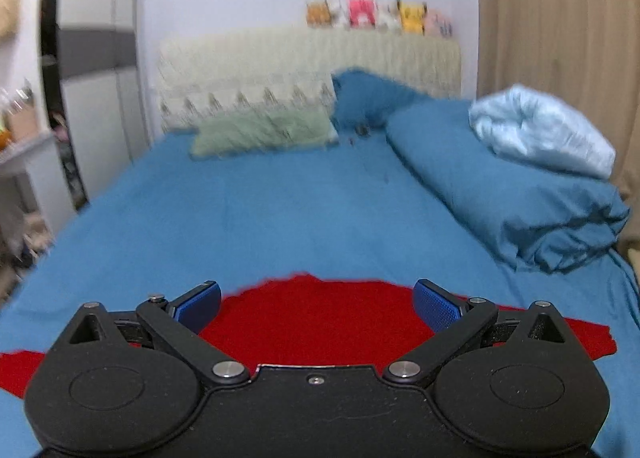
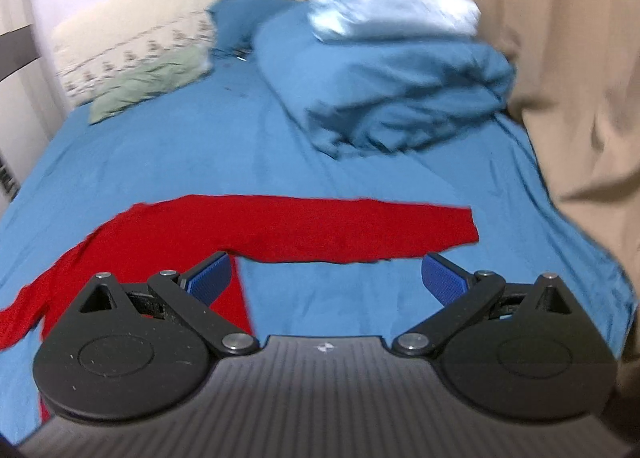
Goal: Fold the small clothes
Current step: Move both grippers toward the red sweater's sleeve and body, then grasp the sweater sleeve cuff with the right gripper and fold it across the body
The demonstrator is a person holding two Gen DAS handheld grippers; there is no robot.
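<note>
A red long-sleeved garment (image 1: 316, 322) lies spread flat on the blue bed sheet (image 1: 248, 217). My left gripper (image 1: 317, 306) is open and empty, hovering above the garment's middle near its far edge. In the right wrist view the garment (image 2: 280, 230) shows one sleeve stretched out to the right. My right gripper (image 2: 326, 278) is open and empty, above the sheet (image 2: 360, 177) just in front of that sleeve. Its left finger is over the garment's side edge.
A folded blue duvet (image 1: 512, 193) with a light blue blanket (image 1: 544, 129) on top lies at the right. A green pillow (image 1: 264, 133) and headboard (image 1: 312, 61) are at the far end. A beige curtain (image 2: 580, 77) hangs along the right side.
</note>
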